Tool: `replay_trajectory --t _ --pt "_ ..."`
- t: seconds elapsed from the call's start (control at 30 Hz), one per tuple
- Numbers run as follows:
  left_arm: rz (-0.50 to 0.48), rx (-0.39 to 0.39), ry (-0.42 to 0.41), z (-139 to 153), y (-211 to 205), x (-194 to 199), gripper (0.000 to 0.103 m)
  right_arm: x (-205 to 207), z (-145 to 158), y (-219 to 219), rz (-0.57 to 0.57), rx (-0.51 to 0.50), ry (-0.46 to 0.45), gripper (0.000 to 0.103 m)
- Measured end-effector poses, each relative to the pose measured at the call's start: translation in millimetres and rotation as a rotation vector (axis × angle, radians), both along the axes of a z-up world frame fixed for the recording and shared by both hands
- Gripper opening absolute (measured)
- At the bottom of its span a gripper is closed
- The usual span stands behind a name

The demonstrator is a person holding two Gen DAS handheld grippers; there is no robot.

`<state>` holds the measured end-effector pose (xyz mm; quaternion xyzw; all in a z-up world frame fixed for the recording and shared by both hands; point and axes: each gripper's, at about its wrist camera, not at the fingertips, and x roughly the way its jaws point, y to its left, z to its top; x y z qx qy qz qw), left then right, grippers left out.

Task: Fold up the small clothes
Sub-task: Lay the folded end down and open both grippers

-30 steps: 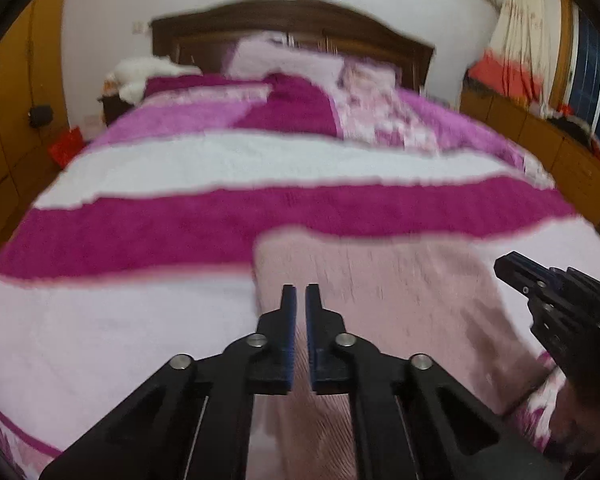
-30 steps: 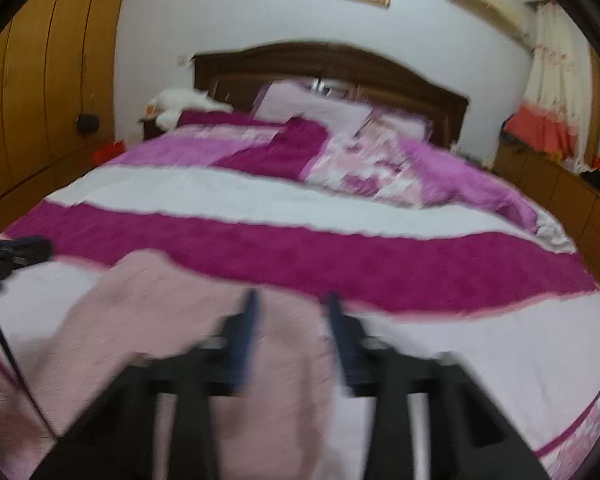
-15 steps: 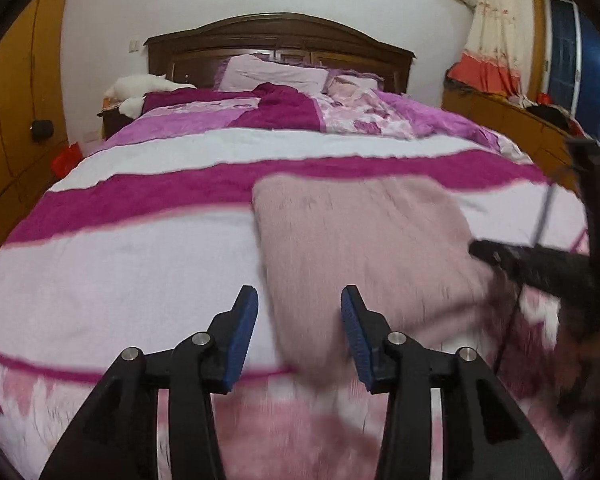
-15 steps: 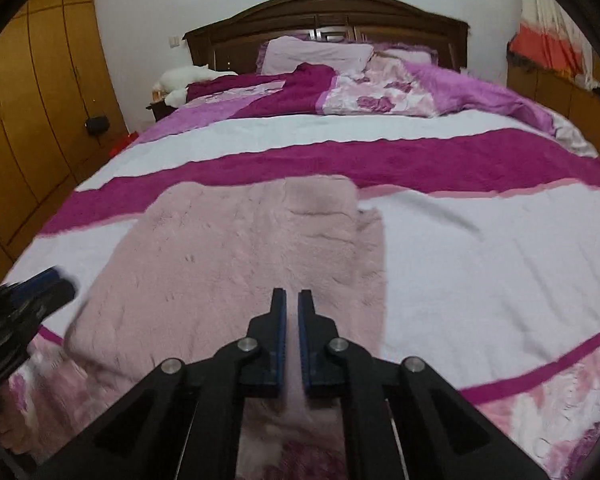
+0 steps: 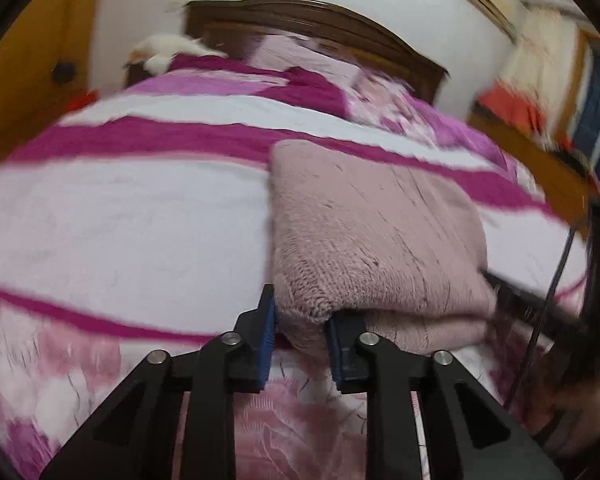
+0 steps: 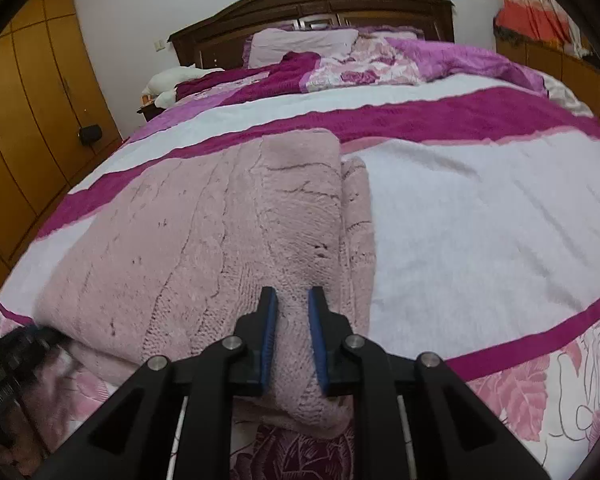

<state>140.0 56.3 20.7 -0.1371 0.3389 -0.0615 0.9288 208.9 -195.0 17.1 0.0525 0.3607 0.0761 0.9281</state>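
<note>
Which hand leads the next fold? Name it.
Probably left: the left gripper just closed its jaws on the pink sweater at its corner; the right gripper, jaws astride the other edge, has just been opening.

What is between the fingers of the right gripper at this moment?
In the right wrist view, a near corner of the folded pink knit sweater sits between the right gripper fingers, which press it; nothing else lies there.

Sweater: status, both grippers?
Left gripper clamped on folded pink sweater, near corner. Right gripper fingers just eased wider, knit still pinched between. Nothing blocking.
</note>
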Motion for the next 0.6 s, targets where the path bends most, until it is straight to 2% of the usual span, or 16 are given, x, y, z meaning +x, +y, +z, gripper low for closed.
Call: replay_trajectory --t 0.07,0.13,0.23,0.3,0.4,0.47,0.53,0.6 --pt "0.046 -0.075 0.040 -11 11 -2 0.000 -4 -4 -7 0.002 0.067 -0.006 0.017" --pt "0.069 -0.127 0.064 -17 19 -2 0.000 0 -9 -25 0.012 0.195 0.013 0.017" --pt "0.067 -0.115 0.079 -18 16 -2 0.000 3 -15 -37 0.028 0.281 0.029 0.017" --pt "0.058 -0.117 0.097 -17 14 -5 0.000 3 -14 -31 0.022 0.239 0.019 0.017" --pt "0.045 -0.046 0.114 -8 5 -22 0.000 2 -8 -16 0.005 0.136 0.005 0.017" --pt "0.063 -0.040 0.067 8 8 -39 0.000 2 0 -9 0.001 0.073 0.004 0.017" --pt "0.073 -0.034 -0.014 32 11 -50 0.000 -4 15 3 0.000 -0.020 -0.012 0.018" --pt "0.054 -0.009 -0.084 54 6 -46 0.000 -15 30 11 0.004 -0.070 -0.074 0.018"
